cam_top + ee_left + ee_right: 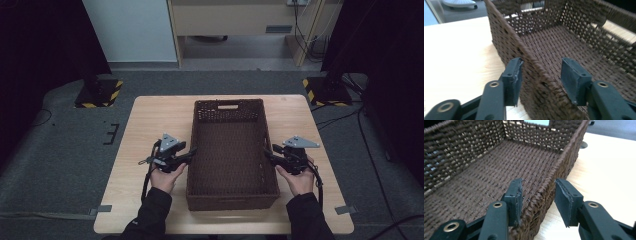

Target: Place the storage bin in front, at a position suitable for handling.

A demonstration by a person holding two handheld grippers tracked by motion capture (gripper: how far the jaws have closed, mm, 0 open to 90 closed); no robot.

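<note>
The brown woven basket (pixel 232 155) sits mid-tabletop (pixel 150 125); the left gripper (pixel 189 154) and right gripper (pixel 268 152) straddle its long side walls, jaws open, pads seemingly just clear; next, close both evenly, then lift level.

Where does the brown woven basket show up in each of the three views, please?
High view: the basket sits mid-table between the left hand-held gripper and the right hand-held gripper.
Left gripper view: its long wall runs up from bottom centre between the jaws, interior to the right.
Right gripper view: its wall rises between the jaws, interior to the left.
Shared landmark: the handle cut-out in the far end wall.
</note>
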